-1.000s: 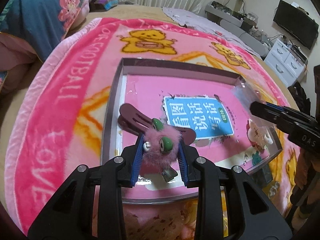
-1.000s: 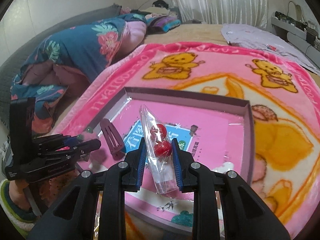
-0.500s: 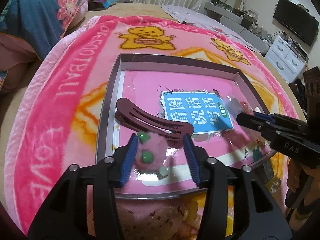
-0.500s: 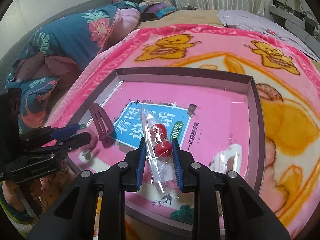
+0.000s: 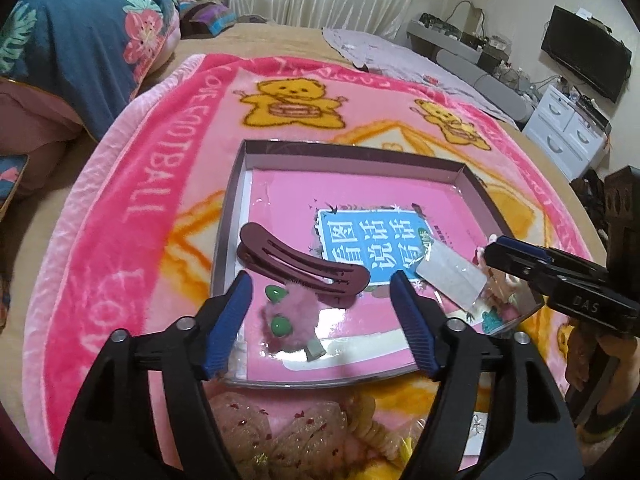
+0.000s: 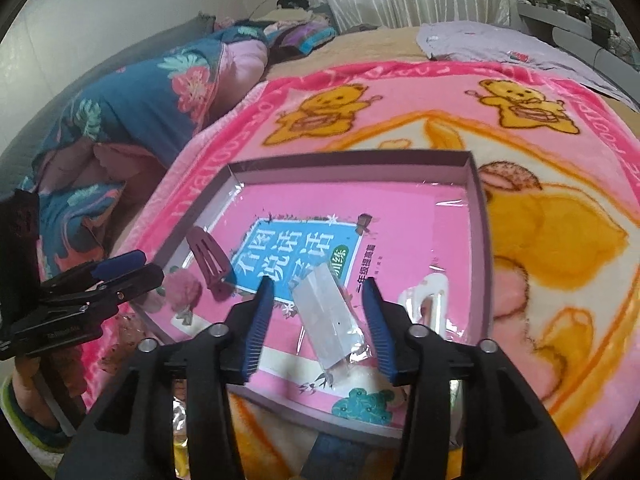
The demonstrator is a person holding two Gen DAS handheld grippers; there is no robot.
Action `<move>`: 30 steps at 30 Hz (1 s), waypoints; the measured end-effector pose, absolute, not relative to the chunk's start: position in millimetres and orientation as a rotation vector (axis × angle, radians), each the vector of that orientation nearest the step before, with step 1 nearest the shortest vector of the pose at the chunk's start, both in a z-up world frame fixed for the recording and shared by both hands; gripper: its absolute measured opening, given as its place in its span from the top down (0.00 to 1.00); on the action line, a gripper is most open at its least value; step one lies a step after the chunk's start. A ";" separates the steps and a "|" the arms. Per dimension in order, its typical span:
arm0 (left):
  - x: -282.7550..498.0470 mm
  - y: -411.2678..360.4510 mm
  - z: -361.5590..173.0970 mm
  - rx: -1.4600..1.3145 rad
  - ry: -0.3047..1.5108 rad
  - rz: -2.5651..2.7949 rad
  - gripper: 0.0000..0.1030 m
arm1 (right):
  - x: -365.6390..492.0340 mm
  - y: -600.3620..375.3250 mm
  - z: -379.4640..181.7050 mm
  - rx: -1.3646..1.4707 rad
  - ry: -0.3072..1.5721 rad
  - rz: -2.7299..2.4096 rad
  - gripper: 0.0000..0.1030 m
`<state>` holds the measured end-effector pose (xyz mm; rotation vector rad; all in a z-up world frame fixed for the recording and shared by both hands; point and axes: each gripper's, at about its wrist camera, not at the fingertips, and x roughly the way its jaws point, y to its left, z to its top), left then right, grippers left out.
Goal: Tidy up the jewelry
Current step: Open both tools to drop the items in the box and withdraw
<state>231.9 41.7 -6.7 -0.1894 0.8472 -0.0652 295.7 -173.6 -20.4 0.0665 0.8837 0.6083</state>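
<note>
1. The fuzzy pink clip [image 5: 290, 318] is lying in the shallow box [image 5: 352, 151], near its front wall, just touching the long brown clip [image 5: 300, 266], so hair things are sitting together.
2. The clear little bag [image 6: 328, 322] is lying in the box too, right of the fuzzy clip.
3. The left gripper [image 5: 322, 320] has just been opening; it is let go, with the fuzzy clip lying loose between its jaws.
4. The right gripper [image 6: 318, 318] has just been opening too, leaving the bag free.
5. The box is resting on the pink blanket [image 5: 168, 152] on the bed.
</note>
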 end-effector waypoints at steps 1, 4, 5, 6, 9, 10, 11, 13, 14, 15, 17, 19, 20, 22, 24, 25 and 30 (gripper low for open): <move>231.2 42.4 -4.7 -0.191 0.844 -0.063 0.35 | 293.7 -176.6 -17.2 0.071 0.873 0.606 0.45; 226.1 44.2 5.2 -0.200 0.824 -0.059 0.25 | 286.5 -183.6 -5.2 0.075 0.833 0.597 0.35; 224.0 44.6 8.8 -0.201 0.814 -0.058 0.22 | 284.3 -185.5 -1.6 0.076 0.823 0.596 0.32; 220.8 45.1 13.5 -0.202 0.799 -0.058 0.21 | 281.1 -187.9 2.8 0.079 0.808 0.590 0.26; 213.9 47.3 25.9 -0.208 0.763 -0.053 0.17 | 273.2 -194.6 13.2 0.092 0.768 0.575 0.14; 211.5 48.2 29.6 -0.210 0.754 -0.048 0.15 | 271.4 -196.2 16.0 0.093 0.761 0.573 0.13; 209.7 49.0 32.5 -0.212 0.747 -0.045 0.13 | 269.1 -197.6 18.2 0.092 0.756 0.570 0.13; 202.5 51.3 39.1 -0.215 0.730 -0.036 0.10 | 264.0 -199.0 23.1 0.084 0.739 0.562 0.12; 199.9 51.8 40.9 -0.208 0.726 -0.025 0.10 | 261.3 -199.0 25.6 0.079 0.730 0.562 0.12; 196.5 52.5 44.1 -0.191 0.715 -0.006 0.10 | 259.4 -198.5 26.7 0.076 0.725 0.562 0.12; 191.6 54.0 48.0 -0.179 0.700 0.010 0.10 | 254.8 -197.1 29.4 0.073 0.715 0.563 0.12; 186.6 58.0 51.0 -0.193 0.694 0.016 0.10 | 250.1 -195.7 31.5 0.072 0.707 0.565 0.12; 184.6 59.6 52.8 -0.201 0.690 0.018 0.10 | 247.0 -194.5 33.1 0.069 0.699 0.567 0.12; 181.4 61.6 55.4 -0.203 0.683 0.027 0.10 | 241.9 -192.7 35.0 0.069 0.689 0.570 0.12; 176.9 63.4 57.7 -0.206 0.671 0.039 0.10 | 238.1 -191.0 37.5 0.075 0.684 0.580 0.12; 174.9 64.3 58.3 -0.208 0.668 0.047 0.10 | 236.1 -190.1 38.8 0.074 0.681 0.587 0.12; 161.9 69.3 59.6 -0.237 0.662 0.060 0.10 | 222.1 -186.4 48.2 0.045 0.641 0.599 0.11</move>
